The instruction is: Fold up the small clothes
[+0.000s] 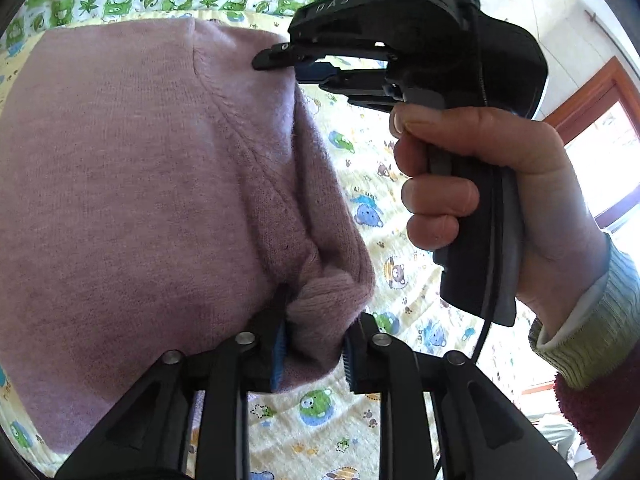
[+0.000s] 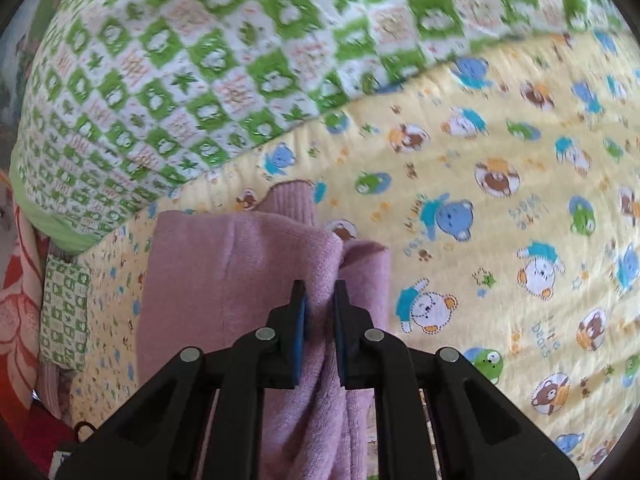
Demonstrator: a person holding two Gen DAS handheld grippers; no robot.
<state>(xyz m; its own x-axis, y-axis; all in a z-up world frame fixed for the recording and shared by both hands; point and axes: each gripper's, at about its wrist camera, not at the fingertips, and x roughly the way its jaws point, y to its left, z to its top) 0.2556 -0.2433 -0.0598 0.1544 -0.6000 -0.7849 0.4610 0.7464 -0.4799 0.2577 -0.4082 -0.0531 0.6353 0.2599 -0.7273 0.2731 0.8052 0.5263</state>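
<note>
Mauve knit fabric fills most of the left wrist view: the small sweater [image 1: 140, 184] lies on a yellow quilt [image 1: 360, 420] printed with cartoon bears; a raglan seam runs diagonally across it. The left gripper [image 1: 314, 350] has its jaws closed on a bunched fold at the sweater's near edge, the blue pads [image 1: 279, 354] pressing into the knit. The right gripper [image 1: 280, 60] appears in the same view at the sweater's far edge, held by the person's right hand [image 1: 492, 184]; its jaws stand close together over the fabric. In the right wrist view, the right gripper [image 2: 320, 320] has its jaws clamped on a gathered ridge of the sweater [image 2: 240, 280], which hangs in folds between the fingers [image 2: 298, 332]. A green-and-white checked blanket [image 2: 200, 60] lies beyond the quilt [image 2: 500, 200]; this view is motion-blurred.
</note>
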